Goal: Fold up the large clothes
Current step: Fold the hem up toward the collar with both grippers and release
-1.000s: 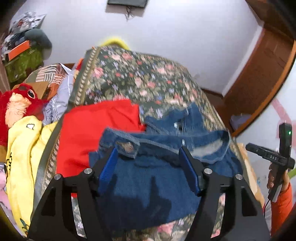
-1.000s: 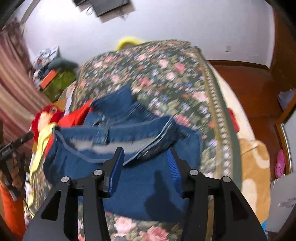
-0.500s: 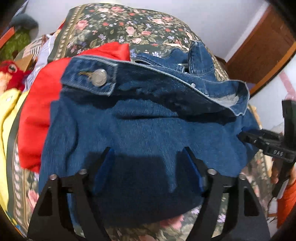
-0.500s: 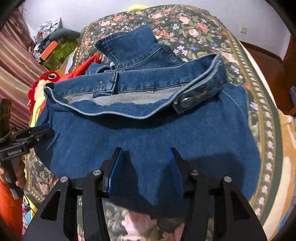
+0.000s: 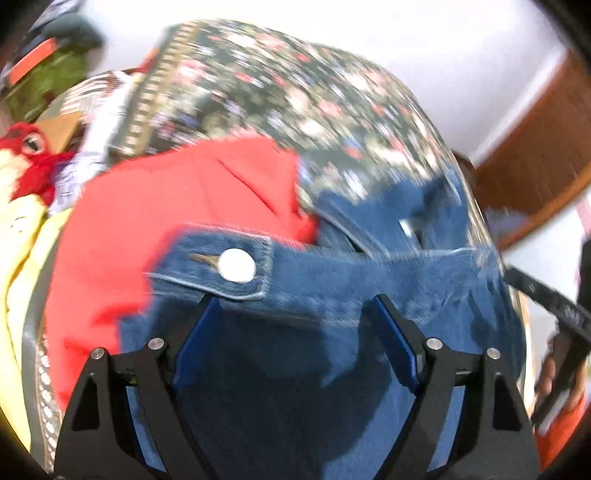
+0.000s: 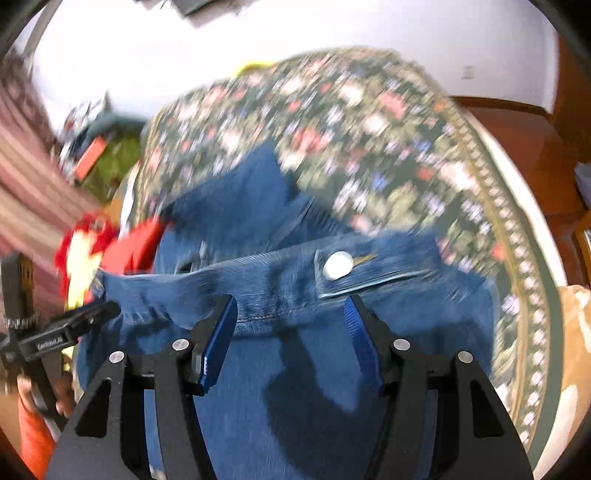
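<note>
Denim jacket [image 5: 332, 295] on floral bedspread [image 5: 295, 92], white wall [image 6: 295, 33] behind

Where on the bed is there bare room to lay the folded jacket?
Free: the floral bedspread beyond the denim jacket, toward the wall, plus a strip along its patterned right border. Crowded: the left side, where the red garment, yellow cloth and red plush toy pile up.

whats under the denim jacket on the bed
The denim jacket lies on the floral bedspread, and its left edge overlaps a red garment. Anything else beneath is hidden by the denim.
</note>
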